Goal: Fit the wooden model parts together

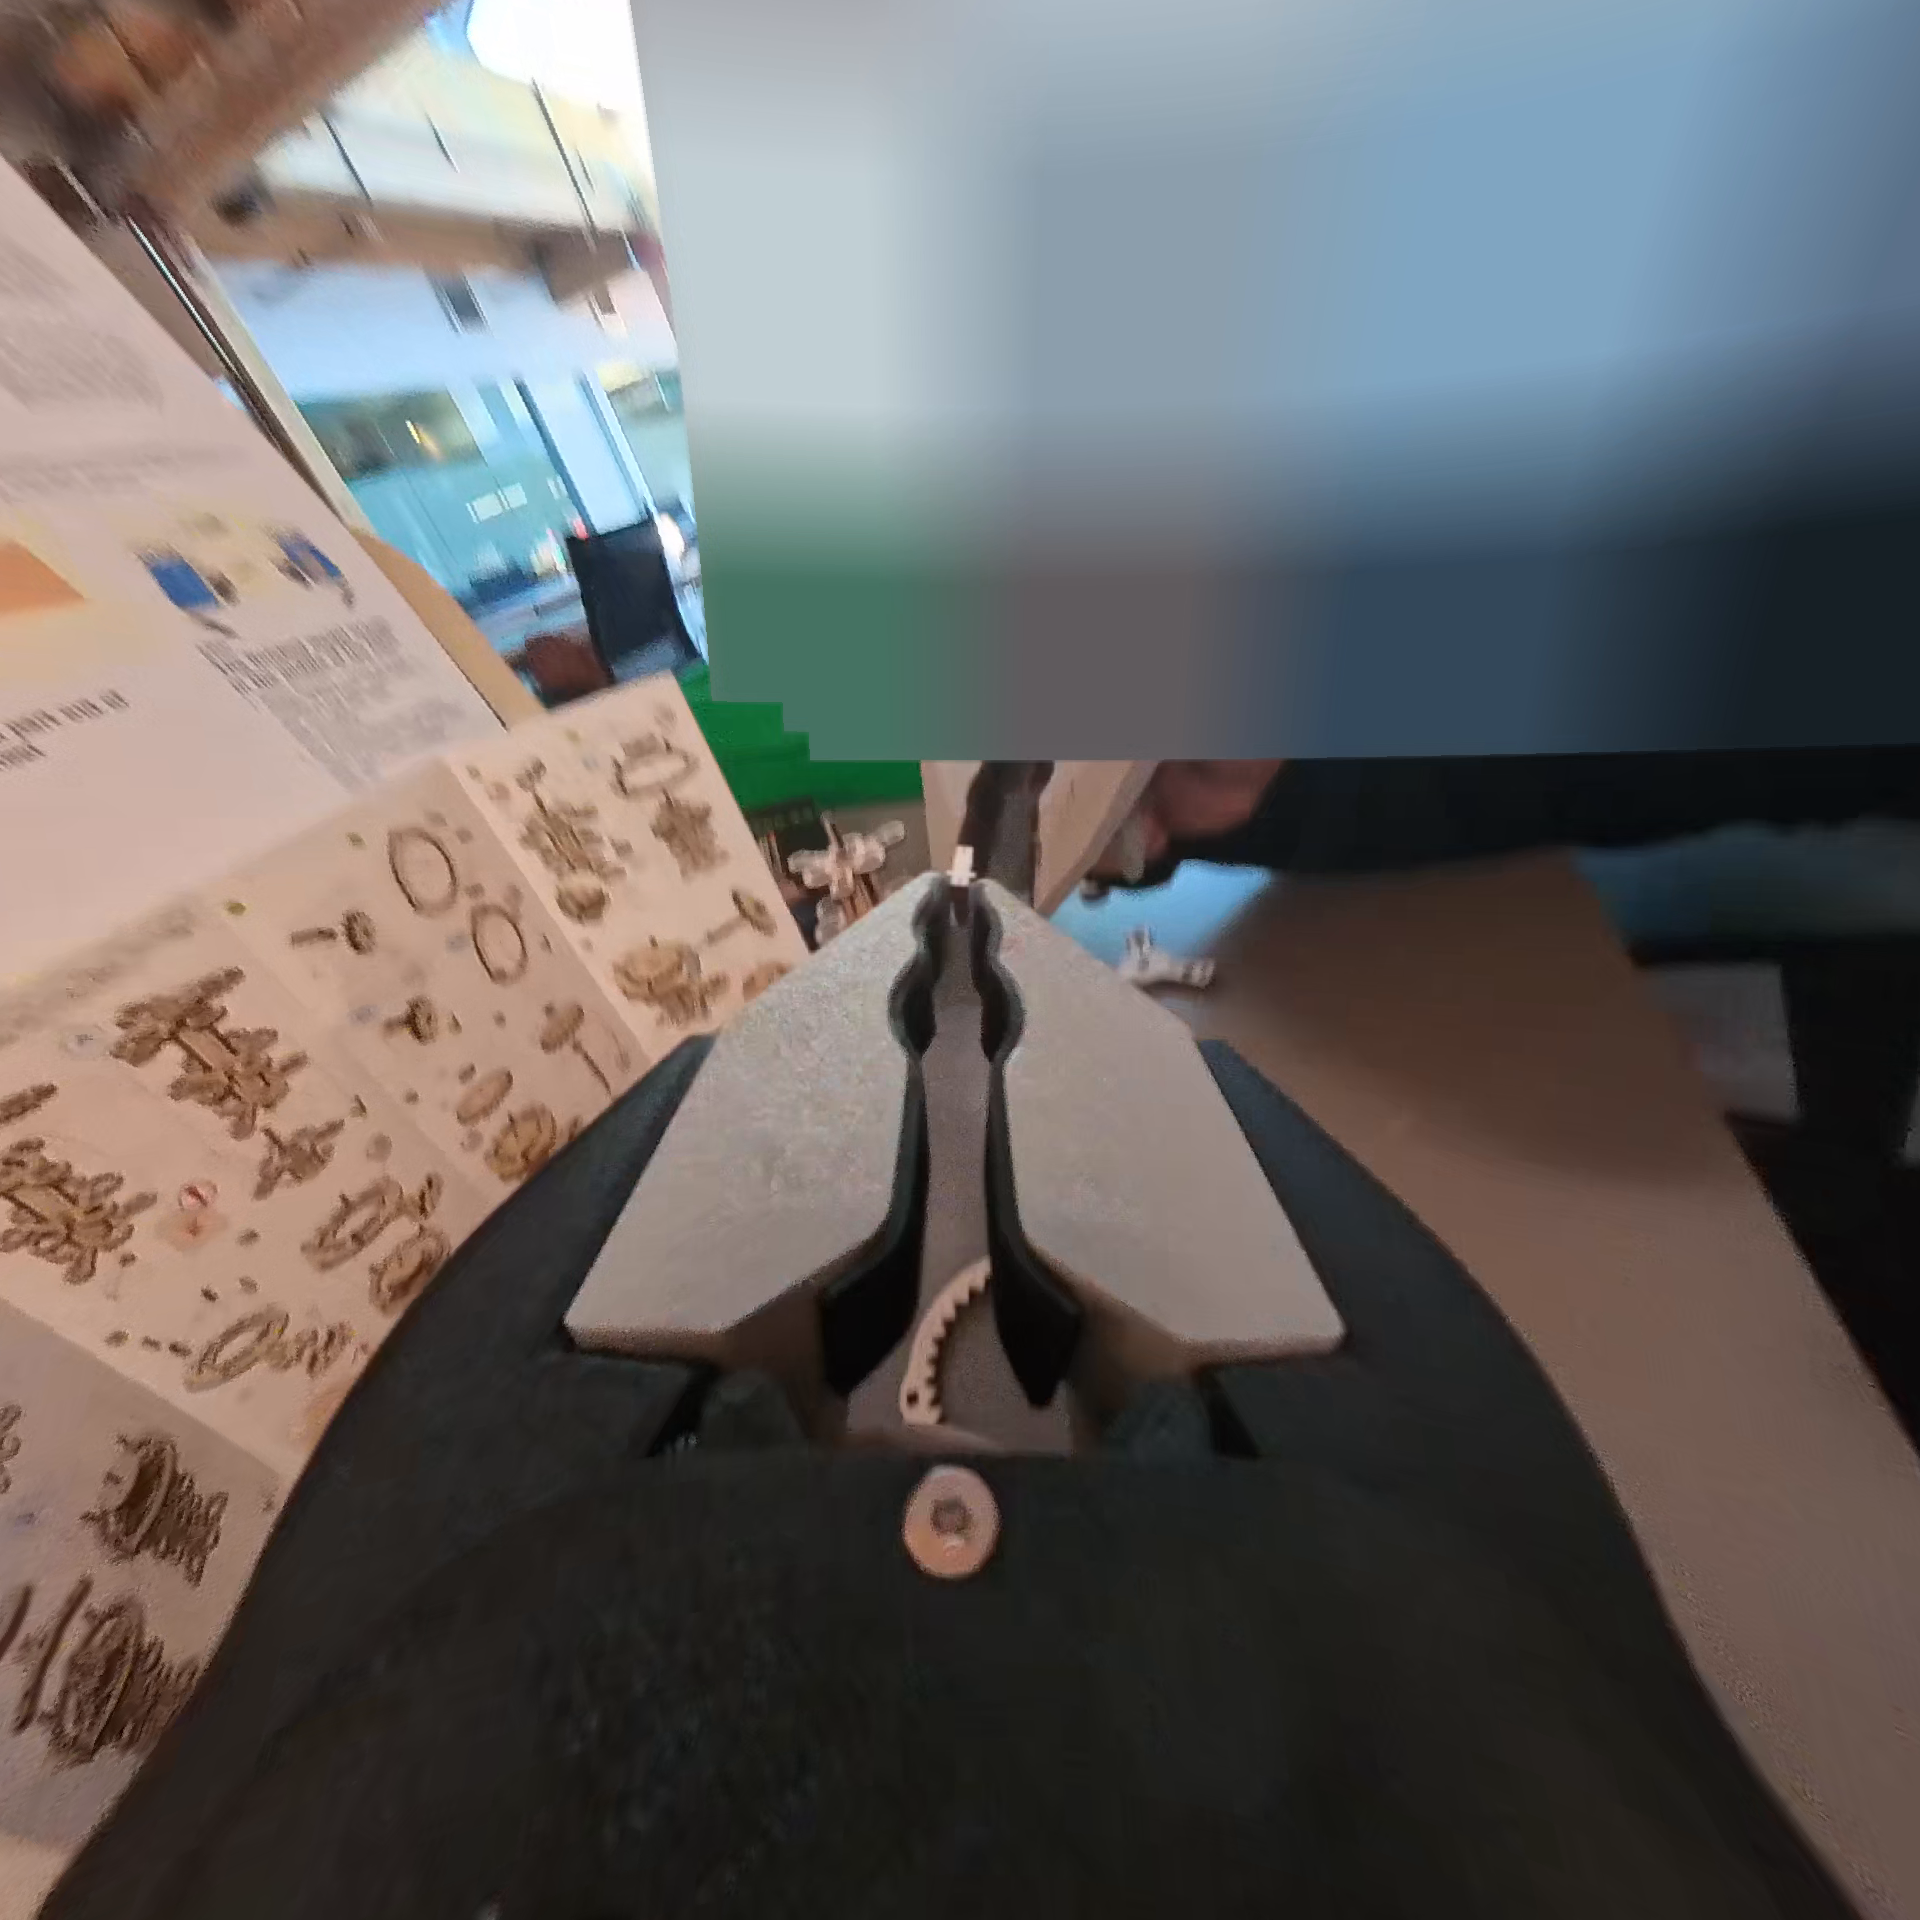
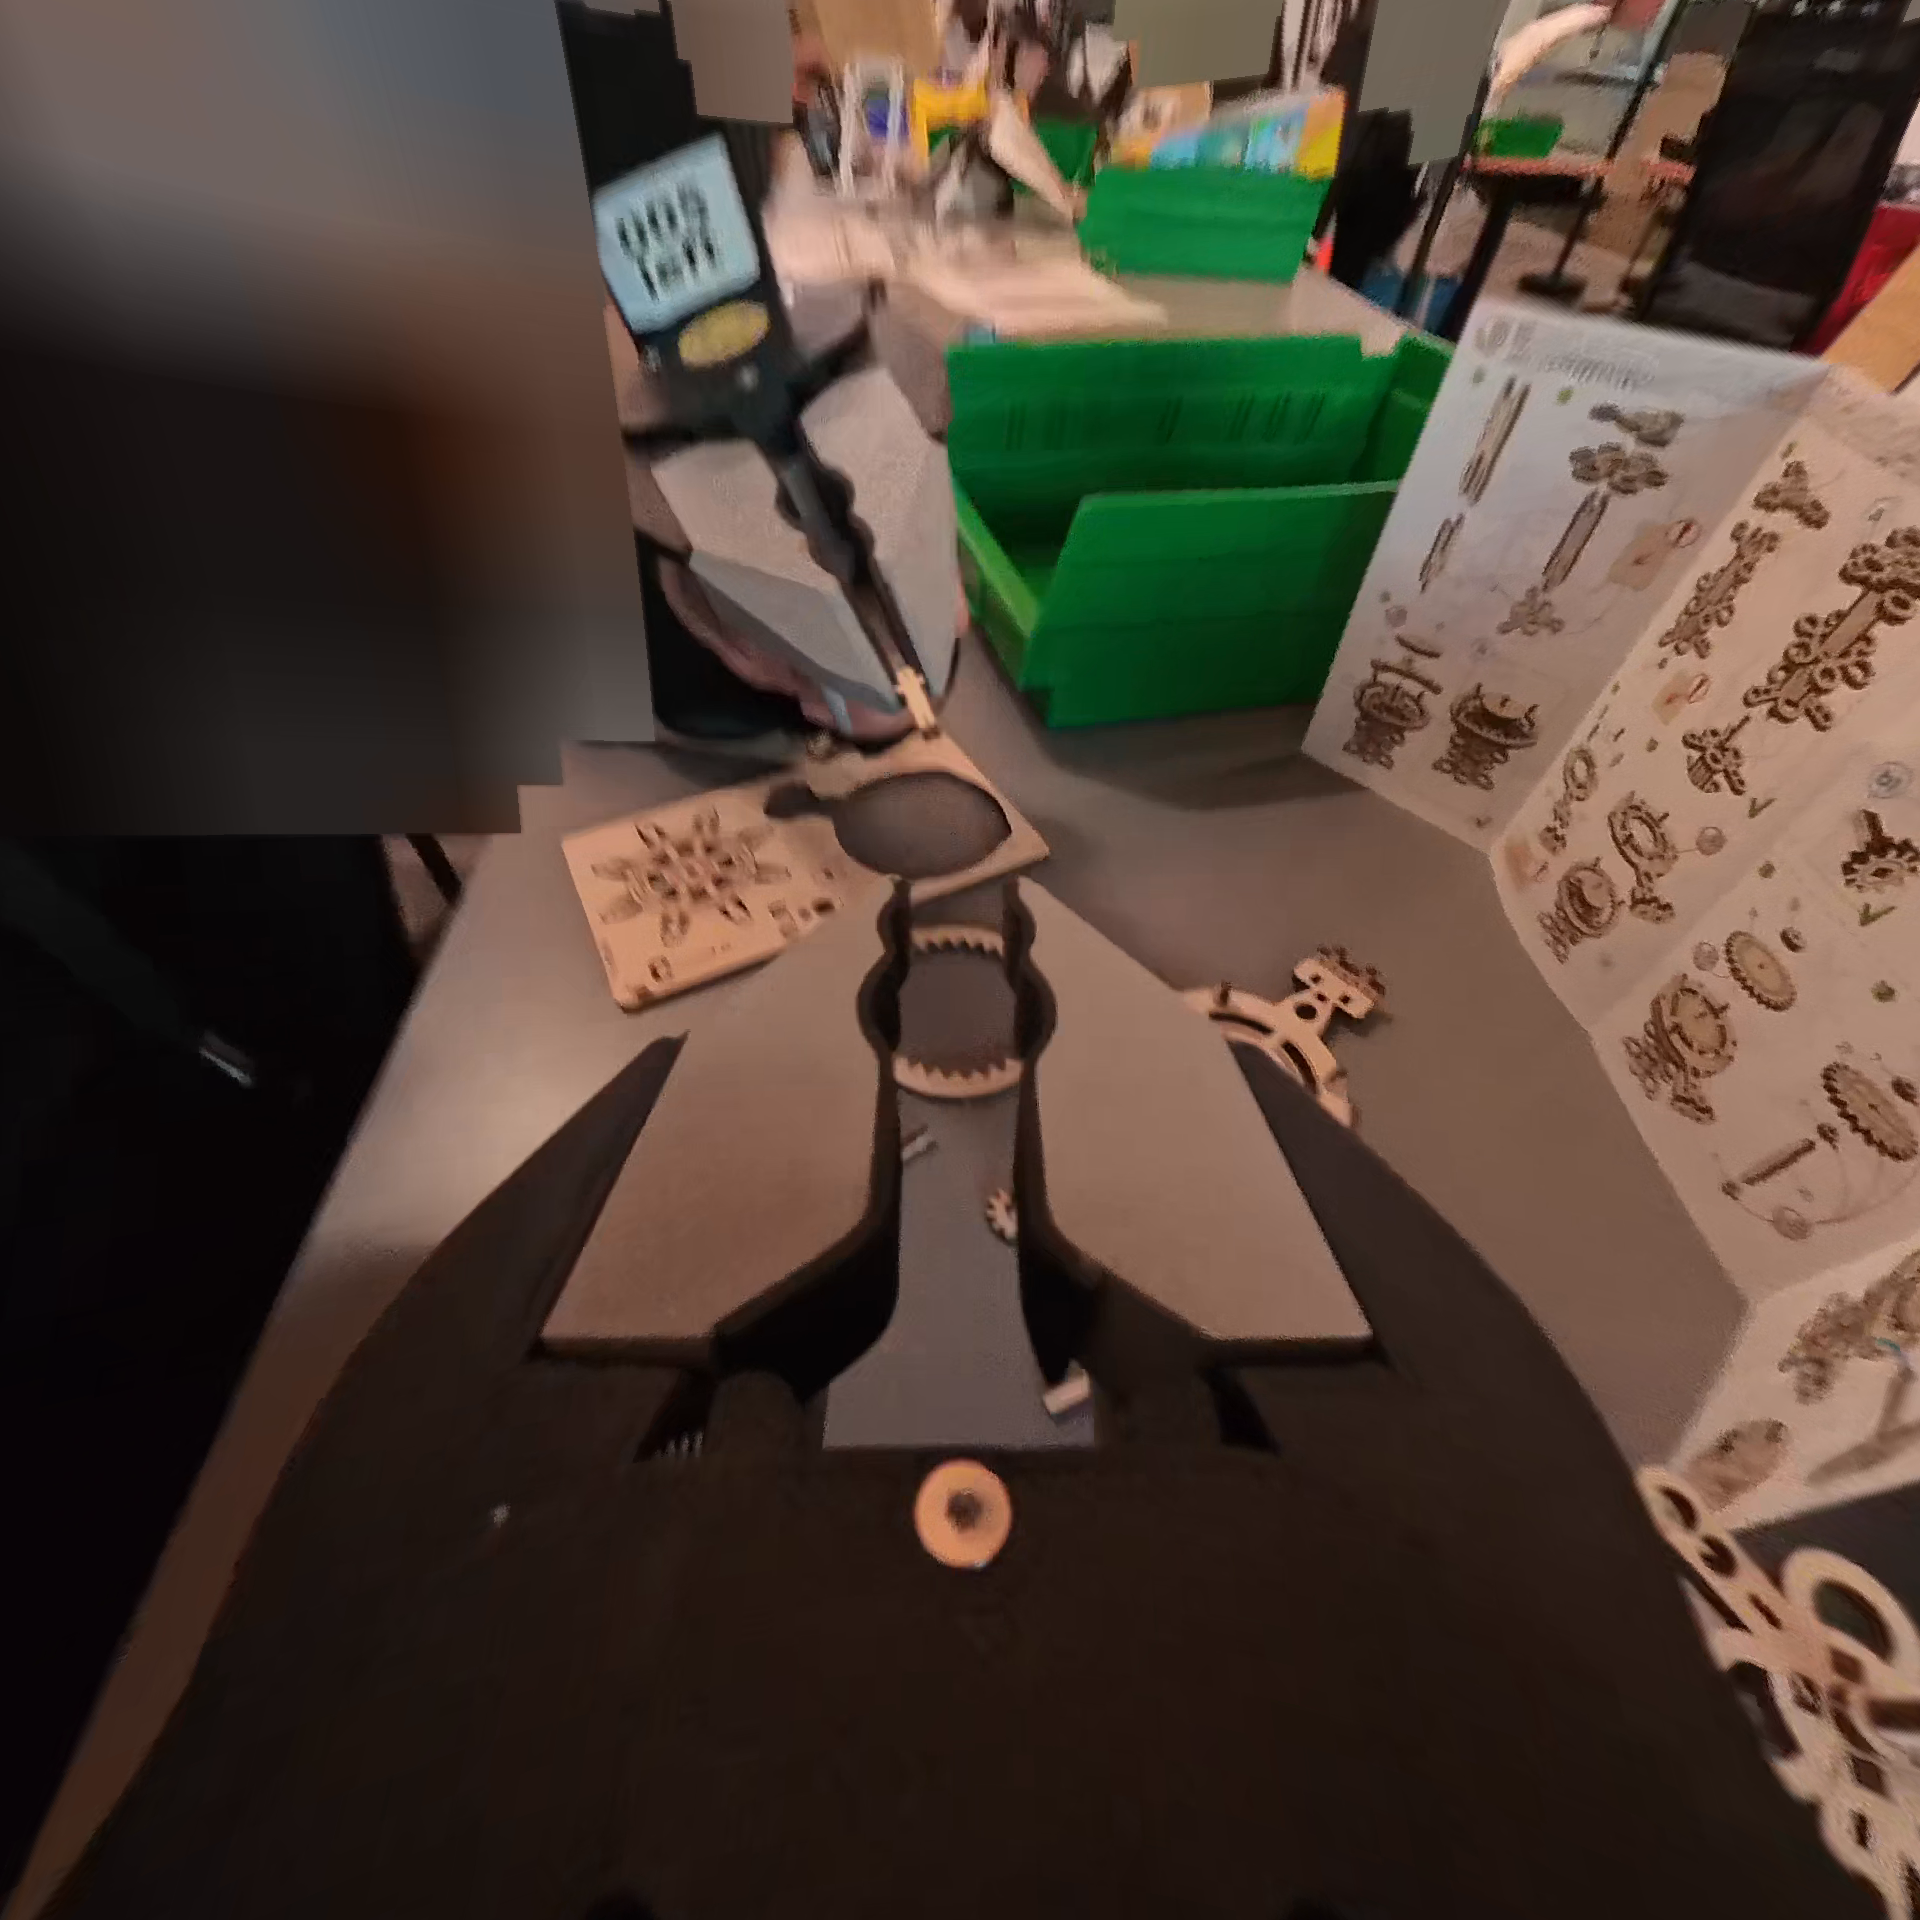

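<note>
My left fingers (image 1: 961,891) pinch a small cross-shaped peg (image 1: 961,868); my right fingers (image 2: 954,997) clasp a toothed ring (image 2: 956,1075) above the table (image 2: 1164,862). I'd line peg and slot squarely, pressing gently.

A small pale cross-shaped wooden piece (image 1: 961,865) stood pinched at the tips of the left gripper (image 1: 958,891). A toothed wooden ring gear (image 2: 958,1013) sat clamped flat between the right gripper's fingers (image 2: 1122,1091). On the table lay a cut-out wooden sheet (image 2: 707,894) with a round hole, and a partly built wooden assembly (image 2: 1294,1023) lay to its right.
</note>
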### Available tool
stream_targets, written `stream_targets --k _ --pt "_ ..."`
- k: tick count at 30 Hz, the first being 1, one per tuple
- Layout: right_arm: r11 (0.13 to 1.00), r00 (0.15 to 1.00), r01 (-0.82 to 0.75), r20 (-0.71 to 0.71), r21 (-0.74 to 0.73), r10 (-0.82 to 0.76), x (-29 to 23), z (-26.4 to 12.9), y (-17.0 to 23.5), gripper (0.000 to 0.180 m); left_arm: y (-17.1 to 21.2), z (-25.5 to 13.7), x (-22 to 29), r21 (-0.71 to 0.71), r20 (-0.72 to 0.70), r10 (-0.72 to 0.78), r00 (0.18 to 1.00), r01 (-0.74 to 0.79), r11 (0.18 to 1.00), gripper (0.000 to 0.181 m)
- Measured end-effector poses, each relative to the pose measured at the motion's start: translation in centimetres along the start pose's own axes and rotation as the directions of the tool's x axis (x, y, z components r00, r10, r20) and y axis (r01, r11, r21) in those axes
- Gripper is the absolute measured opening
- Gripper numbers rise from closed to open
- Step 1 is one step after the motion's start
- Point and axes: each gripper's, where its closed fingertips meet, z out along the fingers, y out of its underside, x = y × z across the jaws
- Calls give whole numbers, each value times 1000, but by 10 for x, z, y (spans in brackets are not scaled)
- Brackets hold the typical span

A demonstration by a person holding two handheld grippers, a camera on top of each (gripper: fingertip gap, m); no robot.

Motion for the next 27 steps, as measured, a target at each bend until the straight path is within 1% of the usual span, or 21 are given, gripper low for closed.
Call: stream_targets --k 1,3,6,7,11,16,21,27 --pt "998 999 -32 24 54 31 -1 -2 -9 13 -8 -2 -1 53 8 -13 1000 13 999 0" --pt "984 995 -84 57 155 76 -3 -5 -26 11 -17 -4 -2 114 13 -40 999 38 993 0" --pt "959 986 -147 115 241 122 -9 -5 -44 8 -19 -3 -1 147 -1 -80 997 80 986 0" --pt "957 984 -150 130 248 120 -12 -5 -46 8 -19 -3 0 152 -7 -91 996 91 984 0" --pt "966 992 -100 99 239 79 -14 -3 -46 7 -27 -4 5 206 -40 -111 993 117 972 0" --pt "964 995 -60 93 260 37 -20 -3 -54 3 -26 -2 7 223 -59 -124 991 134 966 0" --pt "968 997 -36 71 250 19 -20 -3 -52 0 -23 1 9 213 -77 -137 988 151 965 0" --pt "969 998 -14 55 248 0 -21 -4 -52 0 -18 3 11 176 -64 -105 992 115 978 0"
